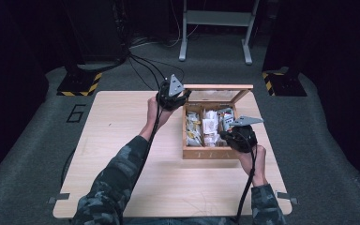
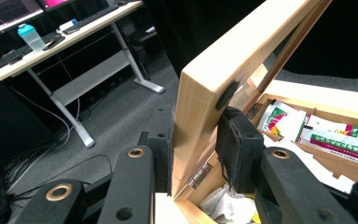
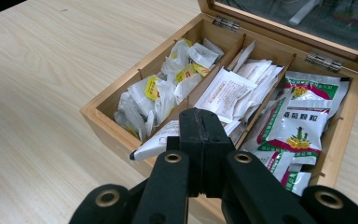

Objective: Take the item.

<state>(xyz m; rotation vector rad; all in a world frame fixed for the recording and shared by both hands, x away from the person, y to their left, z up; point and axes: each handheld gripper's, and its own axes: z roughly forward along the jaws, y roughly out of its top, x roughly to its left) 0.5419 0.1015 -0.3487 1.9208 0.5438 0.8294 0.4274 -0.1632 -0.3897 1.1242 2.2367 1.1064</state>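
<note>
- We keep the left gripper [image 2: 196, 149] clamped on the lid [image 2: 223, 65] frame (lid nearly upright).
- The right gripper [image 3: 200, 140], jaws closed and empty, should open above the white sachets [image 3: 226, 91] in the tea box [image 1: 208, 153].

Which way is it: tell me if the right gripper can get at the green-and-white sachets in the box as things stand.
Probably yes. The lid is held up by the left gripper, so the box stands open. The right gripper hangs just over its front edge, jaws closed together, with the green-and-white sachets uncovered beside it.
</note>
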